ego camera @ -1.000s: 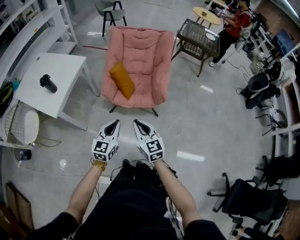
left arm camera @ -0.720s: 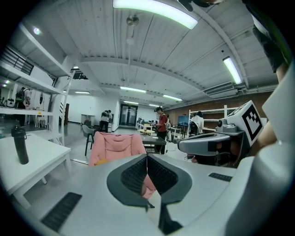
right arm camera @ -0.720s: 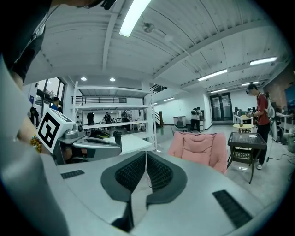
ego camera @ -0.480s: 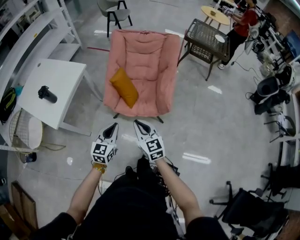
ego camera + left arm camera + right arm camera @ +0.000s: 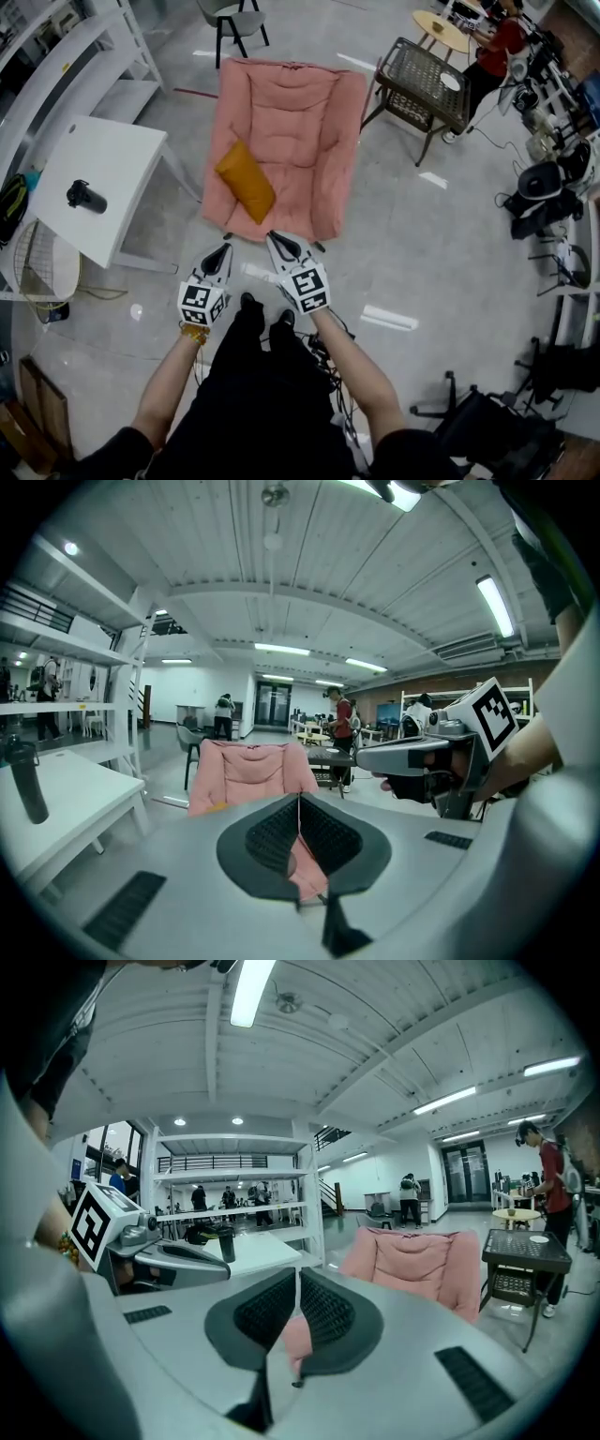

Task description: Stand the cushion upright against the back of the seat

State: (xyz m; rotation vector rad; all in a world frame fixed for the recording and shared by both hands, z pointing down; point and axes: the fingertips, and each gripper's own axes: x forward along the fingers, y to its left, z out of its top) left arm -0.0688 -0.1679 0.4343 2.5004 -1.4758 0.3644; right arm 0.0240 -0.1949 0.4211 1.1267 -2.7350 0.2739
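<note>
pink seat [image 5: 291,112] stands on grey floor [image 5: 412,244]. orange cushion [image 5: 246,181] lies tilted on seat's left half, near front edge. left gripper [image 5: 222,250] and right gripper [image 5: 276,239] both clamped together, empty, side by side at seat's front edge. white table [image 5: 103,169] left of seat, wire table [image 5: 422,80] right, floor gaps between.

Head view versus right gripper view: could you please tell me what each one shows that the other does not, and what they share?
Only the head view shows the orange cushion, which lies slanted on the seat and is not yet upright against the back. Only the right gripper view shows the right gripper face-on, its jaws shut with nothing between them, and the ceiling lights. Both show the pink chair, the white table with its dark bottle, the wire side table and the left gripper.
</note>
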